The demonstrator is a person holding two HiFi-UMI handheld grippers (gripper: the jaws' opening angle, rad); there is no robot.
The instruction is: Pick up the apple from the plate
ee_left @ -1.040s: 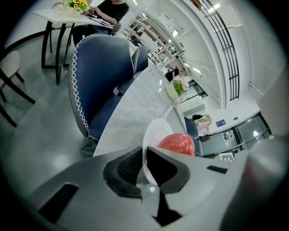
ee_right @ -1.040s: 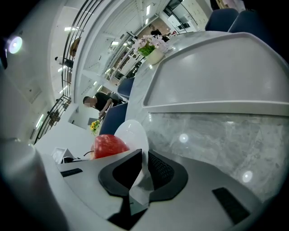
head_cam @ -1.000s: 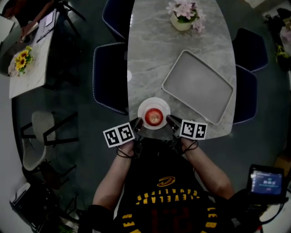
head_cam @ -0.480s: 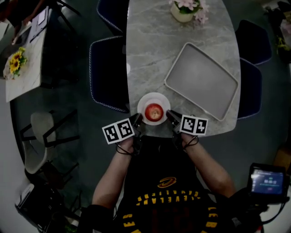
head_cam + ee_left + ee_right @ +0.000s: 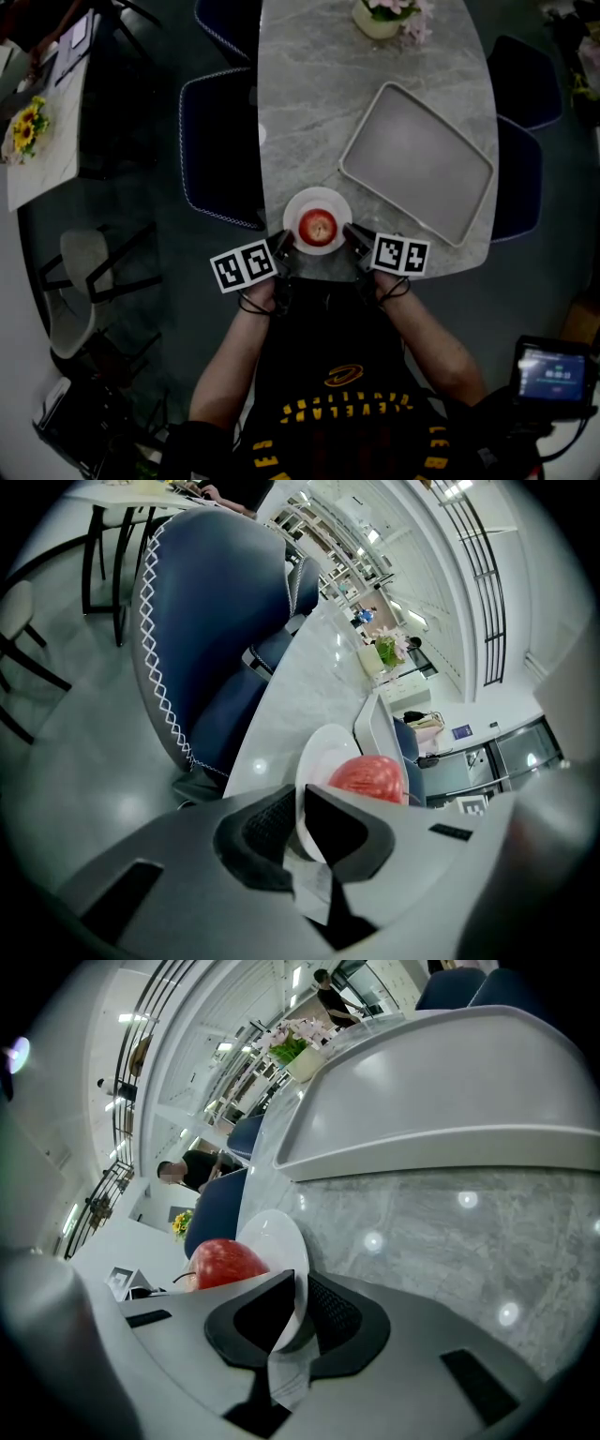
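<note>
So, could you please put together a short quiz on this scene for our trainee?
1. True or false: the grey tray holds nothing.
2. What stands between the tongs of the left gripper and of the right gripper? A) a flower B) the plate's rim C) nothing
3. Fill in: on the plate lies a red ____.
Key: 1 true; 2 B; 3 apple.

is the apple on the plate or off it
On it. In the head view the red apple sits in the middle of the white plate, and both gripper views show it resting there too.
</note>
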